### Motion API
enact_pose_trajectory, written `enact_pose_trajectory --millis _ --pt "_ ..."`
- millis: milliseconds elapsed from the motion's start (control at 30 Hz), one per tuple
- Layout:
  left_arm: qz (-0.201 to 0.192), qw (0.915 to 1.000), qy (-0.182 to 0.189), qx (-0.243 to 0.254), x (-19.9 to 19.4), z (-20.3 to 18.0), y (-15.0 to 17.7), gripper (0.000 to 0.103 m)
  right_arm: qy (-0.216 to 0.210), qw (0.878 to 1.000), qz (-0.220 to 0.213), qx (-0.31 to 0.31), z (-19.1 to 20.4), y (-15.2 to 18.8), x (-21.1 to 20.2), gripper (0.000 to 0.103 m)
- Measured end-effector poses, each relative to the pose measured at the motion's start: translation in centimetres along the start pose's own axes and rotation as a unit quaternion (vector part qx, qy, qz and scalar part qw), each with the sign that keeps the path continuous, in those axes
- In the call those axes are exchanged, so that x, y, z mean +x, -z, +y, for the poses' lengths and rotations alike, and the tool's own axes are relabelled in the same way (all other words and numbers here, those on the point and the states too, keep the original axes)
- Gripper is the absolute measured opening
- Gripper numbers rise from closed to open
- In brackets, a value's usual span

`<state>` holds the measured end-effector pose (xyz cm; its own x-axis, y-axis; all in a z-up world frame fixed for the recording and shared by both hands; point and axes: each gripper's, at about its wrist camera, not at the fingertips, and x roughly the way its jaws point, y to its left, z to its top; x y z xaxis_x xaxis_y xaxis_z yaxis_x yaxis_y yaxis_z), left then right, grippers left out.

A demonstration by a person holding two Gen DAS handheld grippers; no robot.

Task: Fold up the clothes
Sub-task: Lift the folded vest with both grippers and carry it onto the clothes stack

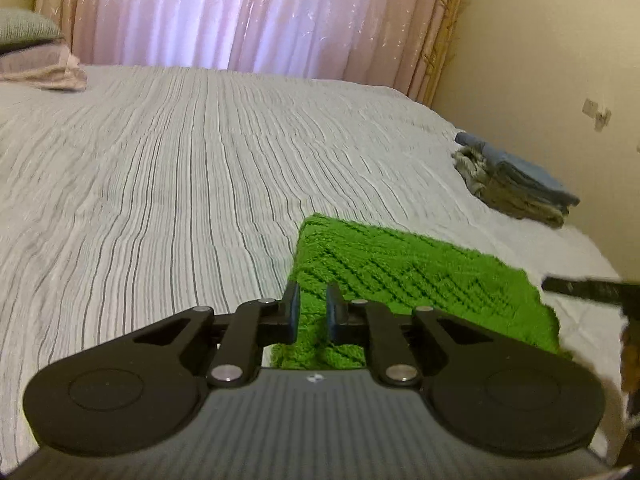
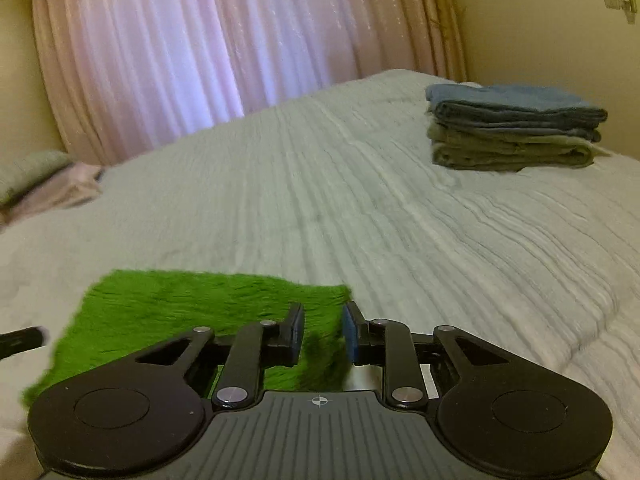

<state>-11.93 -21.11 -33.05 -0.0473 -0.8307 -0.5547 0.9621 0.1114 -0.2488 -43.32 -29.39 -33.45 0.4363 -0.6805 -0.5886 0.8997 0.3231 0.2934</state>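
A bright green knitted cloth (image 1: 404, 276), folded into a flat rectangle, lies at the near edge of the striped pale bedspread (image 1: 180, 168). In the left wrist view its far left corner is sharp and square, its far edge runs down to the right, and its right end looks frayed. In the right wrist view the same cloth (image 2: 180, 312) is blurred, with its far right corner just beyond the fingertips.

The left gripper (image 1: 313, 308) hangs low over the cloth's near left part, its two fingers a narrow gap apart with green knit showing between them; whether they pinch a fold I cannot tell. The right gripper (image 2: 323, 332) sits at the cloth's right end, fingers parted by a slightly wider gap, knit visible between them, and again a grip cannot be confirmed. Both tools point toward the far side of the bed, roughly level with the surface.

Beyond the cloth the bedspread stretches wide toward the pink pleated curtain (image 1: 240, 16). At the far right sits a stack of folded blue and olive garments (image 2: 516, 128), well apart from the cloth. At the far left lie a folded pale pink cloth (image 1: 44, 72) and a grey-green cushion (image 1: 28, 26) above it.
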Motion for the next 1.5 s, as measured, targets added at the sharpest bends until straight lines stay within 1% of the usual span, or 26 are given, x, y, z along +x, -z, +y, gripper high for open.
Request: enact_pose_trajectory --millis 33,67,100,133,167,233,267,333,367,433,467,500,533,633,700,733,767,867,933,1067,1100,1200,1233,1300,1400,1500 --pt "0.004 0.9999 0.004 -0.011 0.1 0.4 -0.1 0.011 -0.007 1.000 0.000 0.008 -0.1 0.0 -0.6 0.025" --pt "0.011 0.9994 0.008 -0.031 0.2 1.0 0.0 0.011 -0.013 1.000 0.001 0.016 -0.2 0.0 -1.2 0.031" --pt "0.018 0.9984 0.012 -0.052 0.2 1.7 0.0 0.014 -0.021 0.999 0.004 0.027 -0.5 0.1 -1.7 0.060" --pt "0.026 0.9970 0.015 -0.072 0.3 2.4 0.1 0.024 -0.032 0.998 0.012 0.044 -1.2 0.5 -1.9 0.077" --pt "0.034 0.9951 0.014 -0.092 0.4 3.2 0.1 0.028 -0.043 0.997 0.017 0.062 -2.0 0.9 -2.1 0.083" --pt "0.042 0.9929 0.024 -0.109 0.5 4.4 0.1 0.030 -0.065 0.993 0.029 0.093 -3.7 1.3 -2.2 0.083" --pt "0.047 0.9915 0.036 -0.116 0.6 5.0 0.0 0.032 -0.078 0.990 0.036 0.113 -4.7 1.5 -2.2 0.083" --pt "0.058 0.9862 0.069 -0.139 0.9 6.2 -0.2 0.046 -0.109 0.978 0.049 0.171 -7.0 1.8 -1.7 0.083" --pt "0.064 0.9821 0.088 -0.154 1.2 6.8 -0.3 0.049 -0.126 0.971 0.054 0.195 -7.9 1.8 -1.4 0.083" --pt "0.079 0.9708 0.126 -0.189 2.2 7.9 -0.4 0.050 -0.161 0.958 0.060 0.230 -9.3 1.7 -0.7 0.083" --pt "0.086 0.9645 0.142 -0.205 2.7 8.4 -0.4 0.050 -0.174 0.953 0.063 0.240 -9.7 1.6 -0.3 0.083" --pt "0.093 0.9598 0.151 -0.218 3.4 8.9 -0.4 0.050 -0.182 0.950 0.066 0.245 -9.8 1.4 0.1 0.083" --pt "0.099 0.9561 0.155 -0.228 3.9 9.1 -0.3 0.050 -0.188 0.948 0.069 0.248 -9.8 1.2 0.4 0.083" --pt "0.122 0.9454 0.169 -0.250 5.6 10.1 0.3 0.049 -0.196 0.947 0.081 0.241 -9.6 0.5 1.6 0.083" --pt "0.136 0.9371 0.182 -0.265 6.6 10.5 0.6 0.049 -0.205 0.943 0.093 0.246 -9.8 0.3 2.7 0.081" --pt "0.142 0.9331 0.189 -0.271 7.1 10.6 0.8 0.049 -0.210 0.940 0.100 0.251 -9.8 0.3 3.2 0.079" --pt "0.146 0.9315 0.191 -0.273 7.6 10.6 0.8 0.049 -0.216 0.936 0.107 0.255 -9.8 0.3 3.8 0.075" --pt "0.158 0.9281 0.203 -0.269 9.0 10.2 0.6 0.049 -0.230 0.928 0.117 0.269 -10.1 0.3 5.1 0.074" --pt "0.168 0.9261 0.209 -0.265 9.9 10.1 0.9 0.050 -0.239 0.922 0.122 0.278 -10.3 0.4 6.0 0.068" --pt "0.185 0.9149 0.230 -0.275 11.9 9.8 0.9 0.047 -0.258 0.913 0.127 0.289 -10.6 0.6 7.7 0.054" --pt "0.187 0.9127 0.237 -0.275 12.3 9.6 0.9 0.043 -0.261 0.912 0.128 0.289 -10.7 0.6 8.0 0.045" --pt "0.186 0.9094 0.243 -0.281 12.7 9.5 1.0 0.033 -0.254 0.912 0.132 0.294 -10.7 0.6 8.1 0.037" --pt "0.183 0.9116 0.242 -0.277 12.5 9.4 0.8 0.029 -0.250 0.912 0.133 0.297 -10.7 0.5 8.1 0.036" --pt "0.178 0.9191 0.234 -0.263 11.8 8.7 0.2 0.027 -0.235 0.917 0.138 0.292 -10.3 -0.1 7.7 0.033" --pt "0.183 0.9279 0.202 -0.254 10.6 7.1 -1.5 0.024 -0.211 0.925 0.149 0.277 -9.4 -1.9 6.7 0.030" --pt "0.196 0.9319 0.187 -0.241 9.9 4.6 -4.2 0.024 -0.203 0.923 0.166 0.282 -9.5 -4.5 5.8 0.030"
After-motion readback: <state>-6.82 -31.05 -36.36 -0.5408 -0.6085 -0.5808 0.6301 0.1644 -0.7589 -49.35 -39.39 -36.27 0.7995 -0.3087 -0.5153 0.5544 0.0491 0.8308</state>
